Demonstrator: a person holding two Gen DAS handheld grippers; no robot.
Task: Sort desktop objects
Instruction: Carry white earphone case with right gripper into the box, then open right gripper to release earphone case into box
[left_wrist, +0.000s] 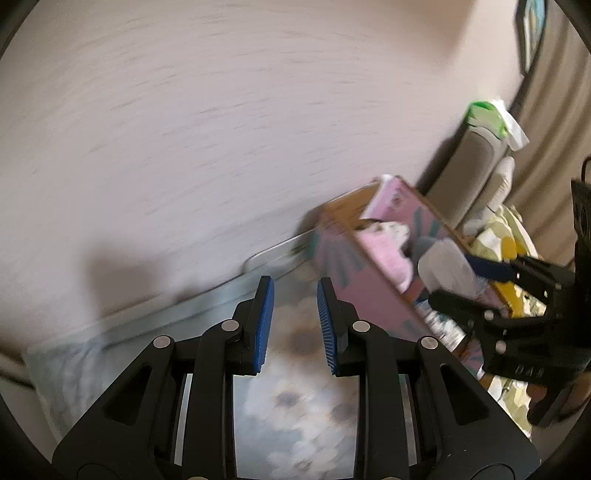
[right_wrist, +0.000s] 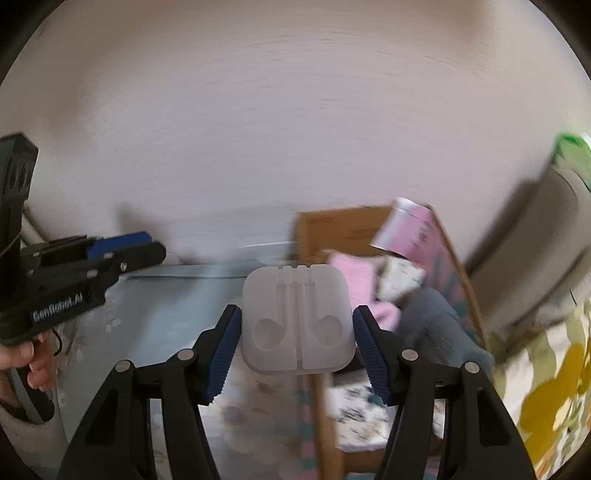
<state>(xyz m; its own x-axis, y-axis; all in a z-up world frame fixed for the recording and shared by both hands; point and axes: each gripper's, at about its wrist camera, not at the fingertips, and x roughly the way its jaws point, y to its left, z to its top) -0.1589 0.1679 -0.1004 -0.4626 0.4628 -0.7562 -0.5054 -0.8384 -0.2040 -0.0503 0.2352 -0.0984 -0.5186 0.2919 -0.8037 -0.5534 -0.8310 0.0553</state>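
Clearly light, stiff plastic: translucent earphone case (right_wrist: 294, 320) looks smooth, likely slippery; best held across flat side edges, as now. Right gripper (right_wrist: 294, 347) clamps case by both sides, pads pressing, jaws about half spread, case held above worktop near pink box (right_wrist: 436, 236). Left gripper (left_wrist: 295, 325) empty, jaws narrowly apart over patterned mat (left_wrist: 295, 406).

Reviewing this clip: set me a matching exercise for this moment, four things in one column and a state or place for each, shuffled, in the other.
Things:
1. left gripper
2. right gripper
3. earphone case
4. pink cardboard box

States or places:
A. translucent white, held between blue pads
B. holds nothing, pads slightly apart
C. lid open, soft items inside
D. shut on a case

Pairs: 1-B, 2-D, 3-A, 4-C
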